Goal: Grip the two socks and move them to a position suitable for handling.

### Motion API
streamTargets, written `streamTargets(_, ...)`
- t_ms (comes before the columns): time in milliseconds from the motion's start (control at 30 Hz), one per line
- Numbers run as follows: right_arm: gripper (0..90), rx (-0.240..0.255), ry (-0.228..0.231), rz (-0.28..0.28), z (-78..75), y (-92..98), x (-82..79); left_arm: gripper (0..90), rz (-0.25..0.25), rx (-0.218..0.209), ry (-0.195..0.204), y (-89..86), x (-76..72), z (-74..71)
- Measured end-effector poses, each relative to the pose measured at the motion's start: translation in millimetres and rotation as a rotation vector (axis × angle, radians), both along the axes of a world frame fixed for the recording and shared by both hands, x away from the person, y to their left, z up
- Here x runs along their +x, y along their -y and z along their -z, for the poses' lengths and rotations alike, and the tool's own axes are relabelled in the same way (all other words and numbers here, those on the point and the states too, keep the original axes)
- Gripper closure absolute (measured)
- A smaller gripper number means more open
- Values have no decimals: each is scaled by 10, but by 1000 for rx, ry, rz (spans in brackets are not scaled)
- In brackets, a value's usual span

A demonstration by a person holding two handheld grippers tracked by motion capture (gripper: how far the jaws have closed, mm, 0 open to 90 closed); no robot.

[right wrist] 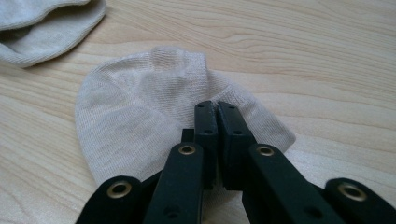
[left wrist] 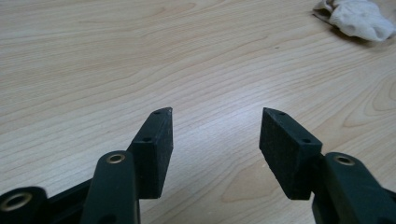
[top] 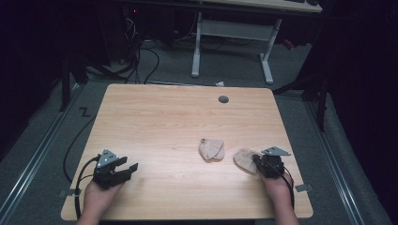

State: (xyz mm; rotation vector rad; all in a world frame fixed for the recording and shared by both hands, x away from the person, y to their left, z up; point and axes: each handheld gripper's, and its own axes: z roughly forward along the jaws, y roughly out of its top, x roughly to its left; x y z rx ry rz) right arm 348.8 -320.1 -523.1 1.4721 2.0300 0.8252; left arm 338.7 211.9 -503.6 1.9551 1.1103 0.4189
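Fingers [right wrist: 205, 122] of my right gripper [right wrist: 215, 112] are clenched nearly flat, pinching the near edge of the beige sock [right wrist: 140, 107], centre of the right gripper view; in the high view that sock [top: 244, 159] sits lower right on the table [top: 164, 122]. 2nd sock [top: 211, 150] lies just left of it, apart. Left gripper [top: 123, 168], lower left in the high view, is released w/ nothing btwn its fingers [left wrist: 156, 149]. Step in hand, I'd say: grip on sock no. 1. Next move prob. needs a lift w/o the fabric slipping, then carrying it over to its mate.
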Motion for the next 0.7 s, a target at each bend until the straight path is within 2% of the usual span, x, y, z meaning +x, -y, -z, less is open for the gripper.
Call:
streamTargets(233,876,-2,-3,-31,2,-64,-27,435,24,16,-6,93,-20,13)
streamTargets(433,876,-14,-5,-112,-2,-216,-84,437,38,21,4,140,-41,-7)
streamTargets(700,876,-15,-14,-162,-9,-324,-144,437,40,21,4,146,-45,-4)
